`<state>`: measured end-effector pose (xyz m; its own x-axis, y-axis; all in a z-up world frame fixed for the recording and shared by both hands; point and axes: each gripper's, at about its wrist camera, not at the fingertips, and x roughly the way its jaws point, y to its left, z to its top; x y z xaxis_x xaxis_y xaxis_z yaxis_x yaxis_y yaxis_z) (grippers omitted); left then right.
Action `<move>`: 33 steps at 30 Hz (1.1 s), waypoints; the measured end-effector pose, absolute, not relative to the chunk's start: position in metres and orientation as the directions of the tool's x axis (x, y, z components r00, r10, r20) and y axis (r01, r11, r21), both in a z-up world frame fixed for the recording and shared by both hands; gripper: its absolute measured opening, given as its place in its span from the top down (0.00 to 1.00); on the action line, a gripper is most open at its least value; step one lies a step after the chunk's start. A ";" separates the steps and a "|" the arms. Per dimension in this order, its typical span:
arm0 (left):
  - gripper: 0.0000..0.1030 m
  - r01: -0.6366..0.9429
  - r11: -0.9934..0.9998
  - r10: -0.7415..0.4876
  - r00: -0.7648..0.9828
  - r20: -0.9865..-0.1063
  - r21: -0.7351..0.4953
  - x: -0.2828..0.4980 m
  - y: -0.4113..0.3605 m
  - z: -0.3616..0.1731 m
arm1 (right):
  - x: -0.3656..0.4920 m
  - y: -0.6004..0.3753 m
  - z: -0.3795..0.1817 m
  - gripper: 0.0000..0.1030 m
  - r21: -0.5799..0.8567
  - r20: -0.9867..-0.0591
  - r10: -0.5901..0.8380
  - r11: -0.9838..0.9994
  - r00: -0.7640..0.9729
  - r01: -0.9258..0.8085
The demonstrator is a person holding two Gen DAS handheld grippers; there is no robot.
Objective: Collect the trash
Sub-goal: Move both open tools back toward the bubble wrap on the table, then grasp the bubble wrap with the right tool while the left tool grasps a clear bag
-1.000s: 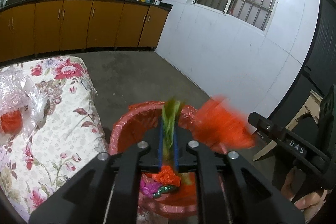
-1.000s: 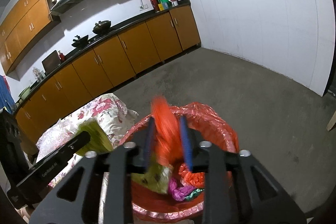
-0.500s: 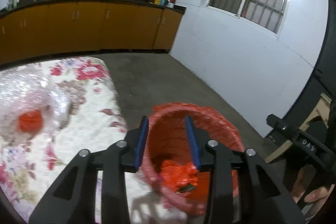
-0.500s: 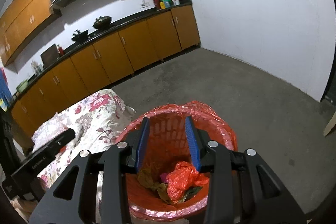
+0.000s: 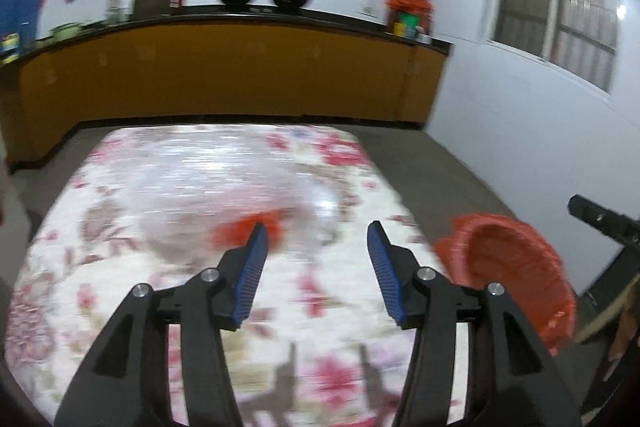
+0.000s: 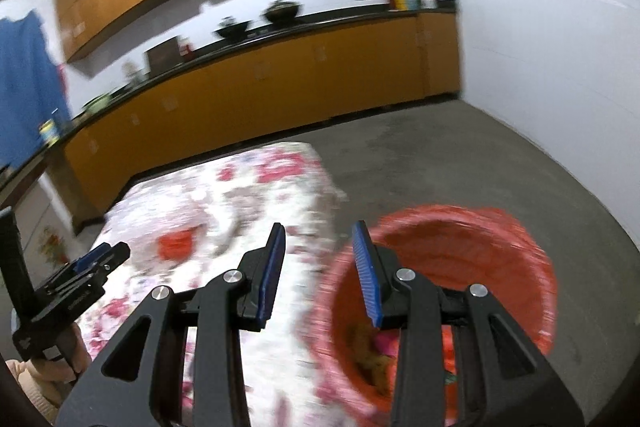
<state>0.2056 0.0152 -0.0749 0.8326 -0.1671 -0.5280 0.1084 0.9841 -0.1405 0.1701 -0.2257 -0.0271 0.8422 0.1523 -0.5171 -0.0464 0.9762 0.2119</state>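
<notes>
Left gripper [image 5: 316, 247]: jaws wide, just opened, nothing between them.
Right gripper [image 6: 318, 251]: narrower gap, empty.
Remaining trash: red scrap [image 5: 246, 230] under clear plastic on the floral table [image 5: 120, 307], far-left of the red-lined bin [image 5: 516, 267].
Risk: pinching only the plastic film, so the scrap slips free.

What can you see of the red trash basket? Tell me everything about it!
The red trash basket is round and open at the top, and its red wall looks woven or ribbed, with a shiny red bag lining folded over the rim. It stands upright on the grey floor, right beside the flowery covered table. Inside lie crumpled scraps, brownish, pink and red. The picture is blurred, so finer details are lost. The right claw hangs open at its near rim, with nothing between its pads.
</notes>
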 end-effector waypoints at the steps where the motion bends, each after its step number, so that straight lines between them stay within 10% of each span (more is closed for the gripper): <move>1: 0.48 0.073 0.988 -0.133 0.841 -0.525 -0.135 0.203 0.031 -0.075 | 0.176 -0.212 -0.025 0.65 0.211 -0.515 0.180 0.974 0.838 -0.080; 12: 0.46 -0.195 0.967 0.089 0.861 -0.500 -0.164 0.181 0.159 -0.075 | 0.256 -0.034 -0.032 0.50 0.202 -0.523 0.432 0.901 0.735 -0.385; 24: 0.46 -0.295 0.930 0.152 0.850 -0.505 -0.217 0.184 0.227 -0.085 | 0.328 0.046 -0.090 0.33 0.071 -0.631 0.287 0.947 0.721 -0.314; 29: 0.46 -0.297 0.924 0.138 0.844 -0.518 -0.239 0.191 0.233 -0.095 | 0.329 0.050 -0.116 0.77 0.032 -0.679 0.267 0.942 0.684 -0.335; 33: 0.46 -0.293 0.921 0.119 0.839 -0.532 -0.256 0.196 0.233 -0.102 | 0.325 0.039 -0.111 0.89 0.067 -0.663 0.298 0.937 0.687 -0.341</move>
<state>0.1965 0.2333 -0.1020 0.8387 0.1189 -0.5315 -0.2928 0.9213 -0.2560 0.3252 0.0391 -0.1109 0.6866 0.2977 -0.6633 -0.3414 0.9375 0.0674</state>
